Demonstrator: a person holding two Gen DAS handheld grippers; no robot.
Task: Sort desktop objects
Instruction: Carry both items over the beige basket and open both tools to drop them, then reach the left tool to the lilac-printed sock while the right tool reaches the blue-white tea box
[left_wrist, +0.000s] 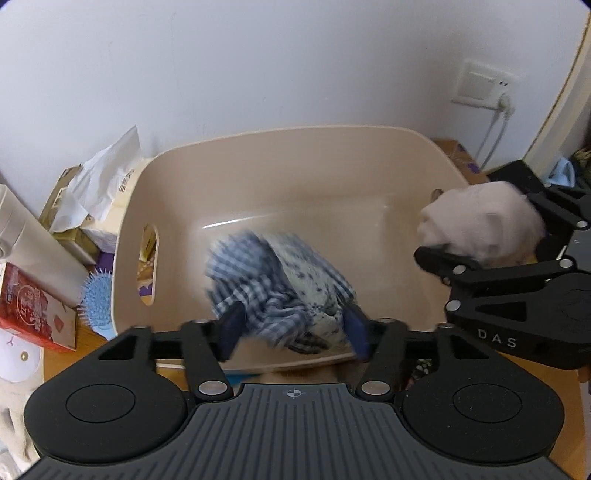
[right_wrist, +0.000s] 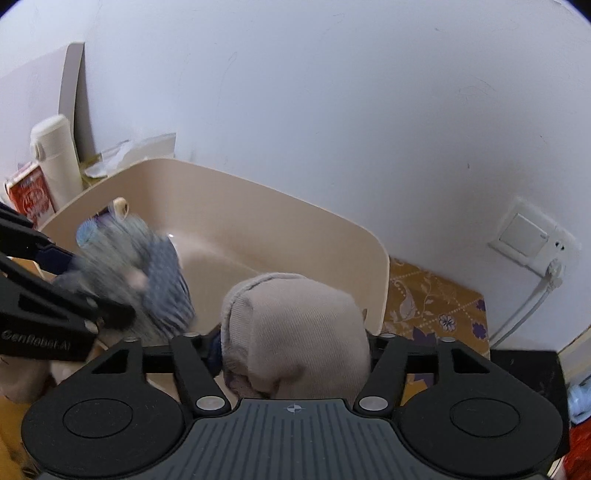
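Note:
A beige plastic basket (left_wrist: 280, 147) with a handle hole stands against the wall; it also shows in the right wrist view (right_wrist: 258, 229). My left gripper (left_wrist: 291, 326) is open over the basket's near rim, with a blurred blue checked cloth bundle (left_wrist: 275, 284) between its blue pads, seemingly loose. The bundle also shows in the right wrist view (right_wrist: 147, 277). My right gripper (right_wrist: 295, 347) is shut on a beige knitted bundle (right_wrist: 295, 328) at the basket's right rim; it also shows in the left wrist view (left_wrist: 484, 221).
Left of the basket lie a tissue box (left_wrist: 107, 192), a cream flask (right_wrist: 55, 158), a red box (left_wrist: 29, 306) and a blue hairbrush (left_wrist: 98, 295). A wall socket with a white cable (left_wrist: 484, 86) is at the right. A patterned cloth (right_wrist: 432, 302) covers the table.

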